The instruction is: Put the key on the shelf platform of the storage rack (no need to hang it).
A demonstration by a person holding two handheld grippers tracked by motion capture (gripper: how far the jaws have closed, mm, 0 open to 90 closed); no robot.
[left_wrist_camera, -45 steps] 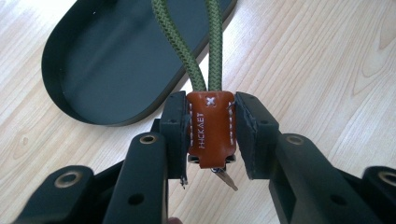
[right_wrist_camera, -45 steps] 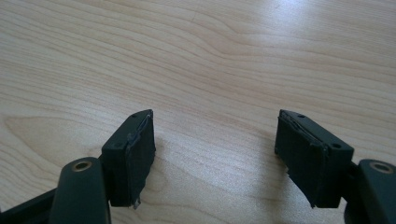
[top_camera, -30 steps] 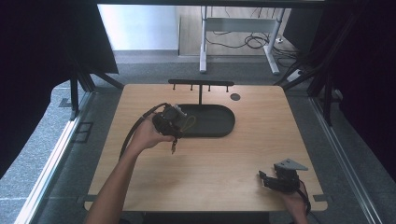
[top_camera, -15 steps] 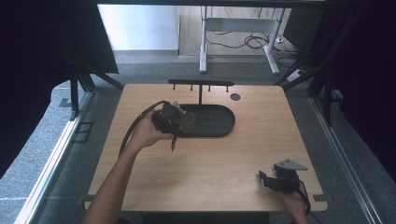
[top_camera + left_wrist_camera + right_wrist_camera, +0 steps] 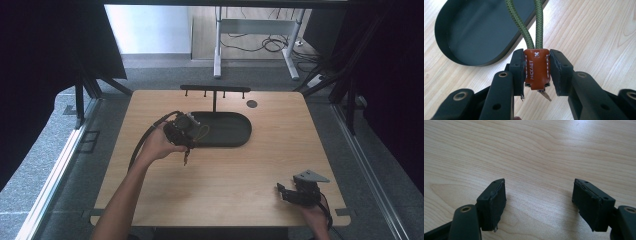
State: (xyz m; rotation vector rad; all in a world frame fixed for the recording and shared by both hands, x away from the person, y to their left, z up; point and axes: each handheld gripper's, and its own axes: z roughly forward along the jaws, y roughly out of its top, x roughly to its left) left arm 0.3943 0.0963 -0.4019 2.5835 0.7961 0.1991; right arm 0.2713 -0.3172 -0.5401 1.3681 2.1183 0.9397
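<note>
My left gripper (image 5: 537, 67) is shut on a brown leather key fob (image 5: 536, 73), pinched between both pads. A green cord loop (image 5: 517, 22) rises from the fob, and a metal key tip (image 5: 545, 95) hangs below it. In the high view the left gripper (image 5: 190, 134) hovers at the left end of the black oval tray (image 5: 227, 131), with the key (image 5: 186, 159) dangling over the wood. My right gripper (image 5: 284, 192) rests near the table's front right corner. Its jaws stand wide open over bare wood (image 5: 539, 195).
A black rack with several small hooks (image 5: 215, 90) stands behind the tray. A dark round disc (image 5: 252, 104) sits in the tabletop at the back right. The tray's rim (image 5: 499, 53) lies just beyond the left jaws. Wooden table edges run along all sides.
</note>
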